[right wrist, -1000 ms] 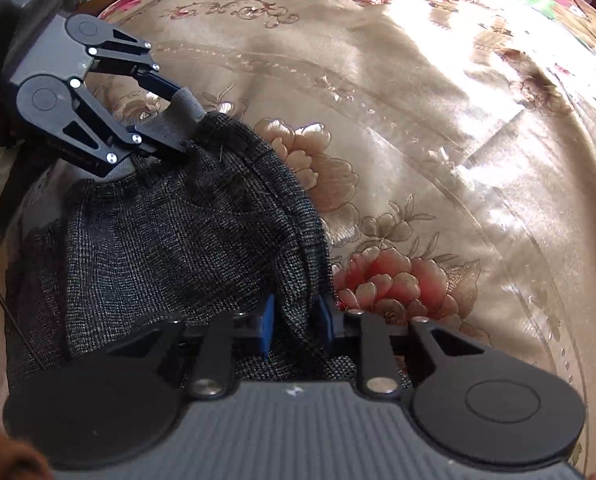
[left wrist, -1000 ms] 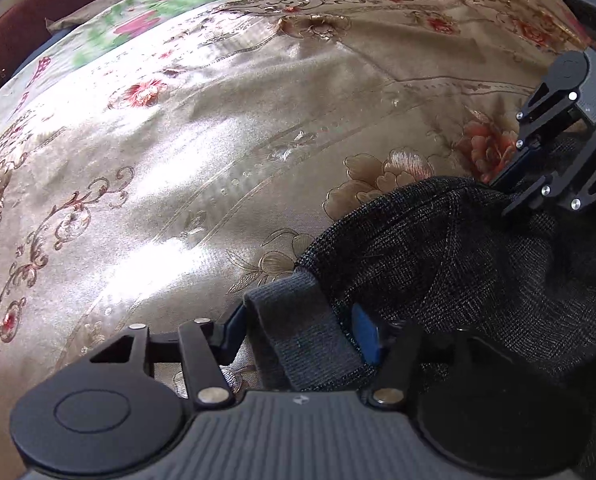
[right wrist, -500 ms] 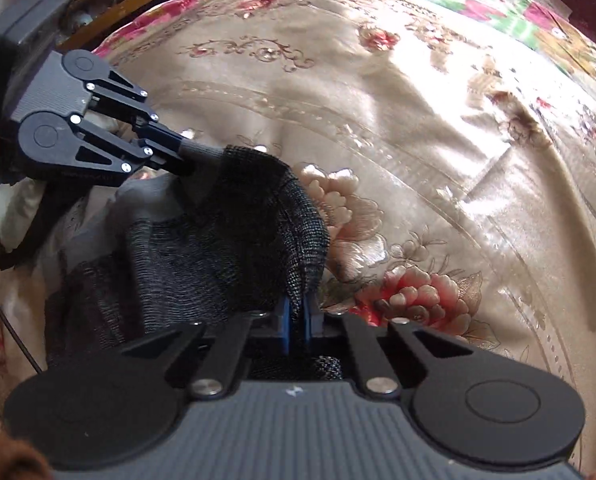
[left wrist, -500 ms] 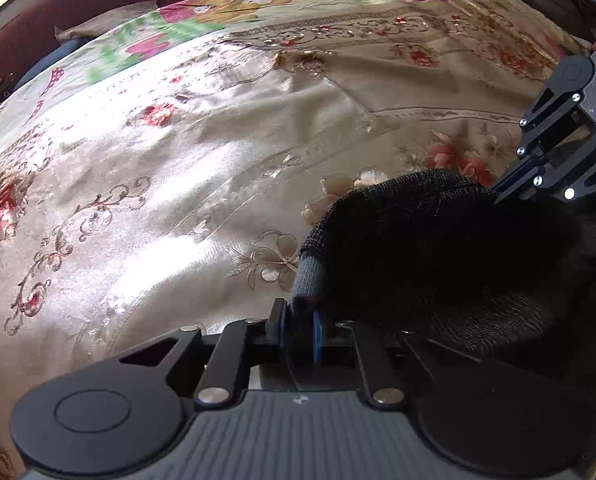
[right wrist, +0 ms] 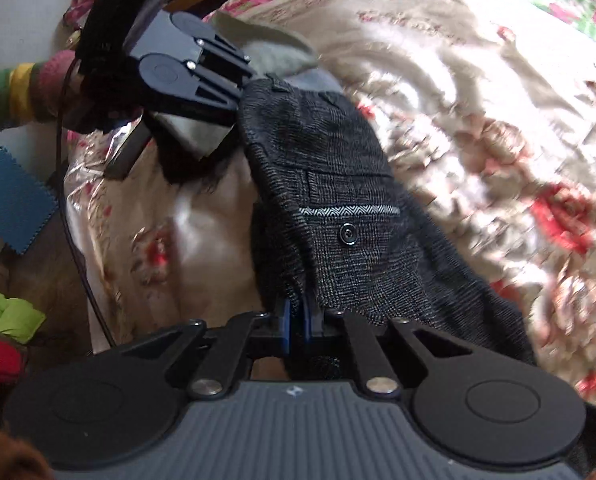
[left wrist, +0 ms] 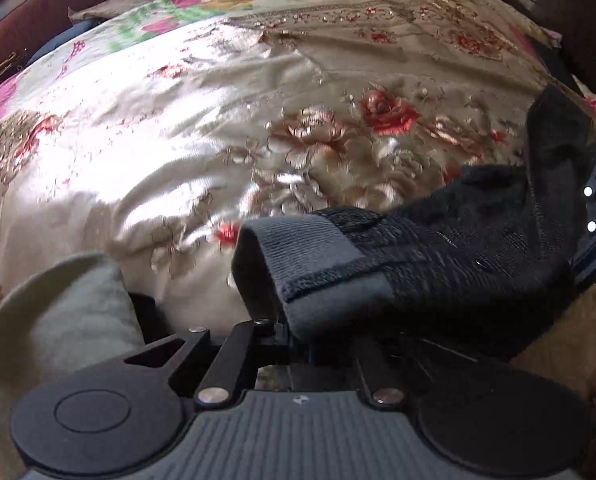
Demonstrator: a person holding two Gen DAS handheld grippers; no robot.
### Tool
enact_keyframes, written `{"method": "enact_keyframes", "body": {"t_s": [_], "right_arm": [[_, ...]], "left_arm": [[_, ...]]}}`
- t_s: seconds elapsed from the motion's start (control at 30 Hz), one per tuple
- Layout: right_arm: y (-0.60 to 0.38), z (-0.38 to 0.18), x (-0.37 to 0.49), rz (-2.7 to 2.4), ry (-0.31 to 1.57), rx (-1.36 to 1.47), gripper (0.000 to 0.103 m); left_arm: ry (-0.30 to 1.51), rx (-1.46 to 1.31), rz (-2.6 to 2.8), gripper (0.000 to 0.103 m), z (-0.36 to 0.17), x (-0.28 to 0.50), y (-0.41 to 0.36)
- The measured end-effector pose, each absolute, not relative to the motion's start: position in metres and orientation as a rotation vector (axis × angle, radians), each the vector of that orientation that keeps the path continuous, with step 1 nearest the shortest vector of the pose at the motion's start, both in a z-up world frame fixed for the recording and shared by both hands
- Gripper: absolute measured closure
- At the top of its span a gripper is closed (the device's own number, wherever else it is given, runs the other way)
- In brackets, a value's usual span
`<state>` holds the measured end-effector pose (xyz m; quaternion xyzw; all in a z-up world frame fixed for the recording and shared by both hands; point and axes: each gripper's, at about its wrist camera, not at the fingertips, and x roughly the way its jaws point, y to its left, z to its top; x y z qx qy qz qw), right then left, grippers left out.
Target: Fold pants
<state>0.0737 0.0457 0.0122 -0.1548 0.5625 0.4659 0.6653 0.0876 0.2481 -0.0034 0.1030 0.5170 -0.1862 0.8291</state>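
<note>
left gripper closed tight on the grey waistband edge of the pants, fingers nearly together with only fabric between. right gripper likewise pinched shut on the dark checked cloth of the pants, blue pads almost touching, a fold of fabric squeezed in the gap. pants stretched between the two grippers, lifted off the bed cover at the held ends, back pocket with herringbone trim and button facing up. lower part of the pants trailing over the floral satin bed cover toward the right of the right wrist view.

left fingertips hidden under draped waistband. right gripper in the left wrist view cut off at the frame edge, only linkage showing. bed cover smeared by blur in both views. pale grey cloth by the left gripper soft and hard to identify. rest of the pants legs out of sight.
</note>
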Motion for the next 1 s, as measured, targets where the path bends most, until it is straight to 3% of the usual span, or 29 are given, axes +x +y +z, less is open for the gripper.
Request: {"method": "enact_keyframes", "body": {"t_s": [0.2,0.63,0.77,0.9,1.0], "right_arm": [[0.063,-0.047,0.05,0.985,1.328,-0.432,0.092],[0.085,-0.025,0.028,1.018,1.119,-0.66,0.083],[0.077,-0.007,0.014,1.075,1.022,-0.752,0.071],[0.077,-0.008,0.013,1.143,0.927,-0.832,0.05],[0.085,-0.024,0.021,1.204,0.955,-0.86,0.051]], "left_arm": [[1.174,0.292,-0.343,0.081,-0.048,0.051,0.239],[1.112,0.211,-0.268,0.079,-0.043,0.052,0.254],[1.164,0.233,-0.285,0.079,-0.045,0.041,0.258],[1.216,0.176,-0.319,0.074,-0.042,0.025,0.262],[1.224,0.103,-0.344,0.065,-0.039,0.021,0.26]]}}
